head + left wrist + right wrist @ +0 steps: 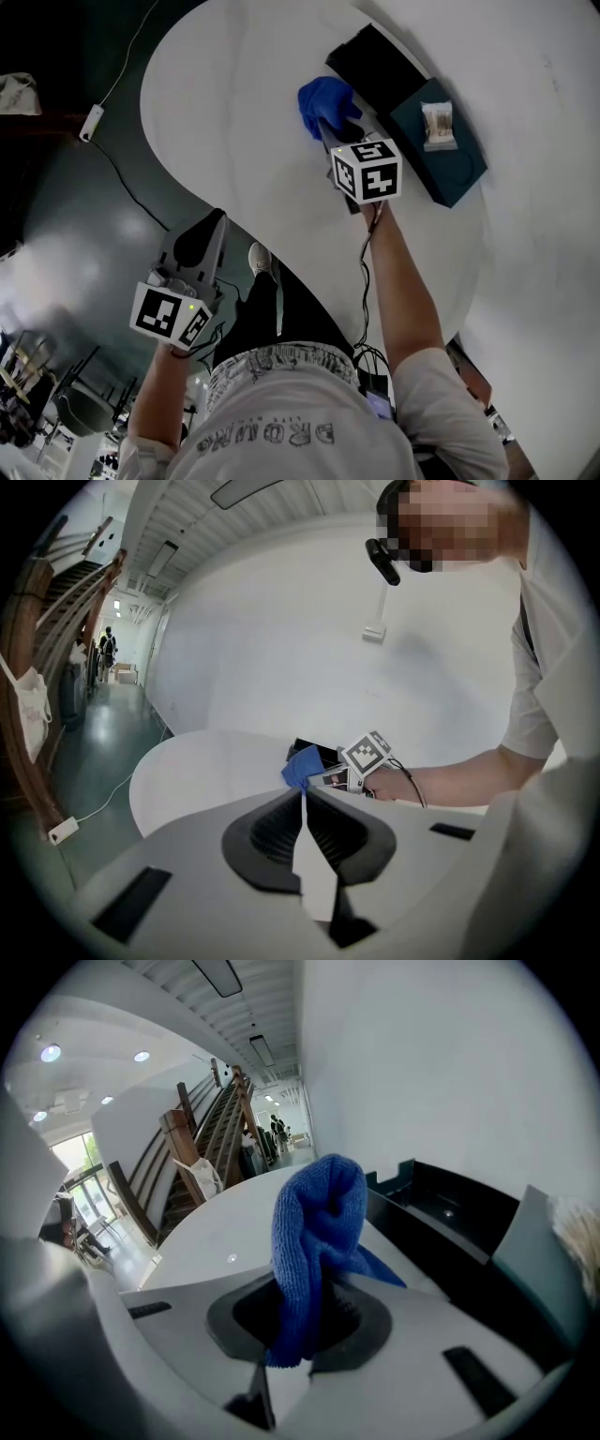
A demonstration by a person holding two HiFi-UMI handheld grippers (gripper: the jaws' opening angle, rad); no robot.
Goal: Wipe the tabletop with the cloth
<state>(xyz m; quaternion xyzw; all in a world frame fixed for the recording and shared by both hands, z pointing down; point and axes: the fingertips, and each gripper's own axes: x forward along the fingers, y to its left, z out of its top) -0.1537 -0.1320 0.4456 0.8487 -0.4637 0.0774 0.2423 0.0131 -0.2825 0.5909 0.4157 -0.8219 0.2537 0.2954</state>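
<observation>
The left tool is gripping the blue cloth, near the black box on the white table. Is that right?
Not quite: the right tool grips the blue cloth, as the right gripper view shows; the left tool is shut on nothing. The cloth is indeed near the black box on the white table.
</observation>
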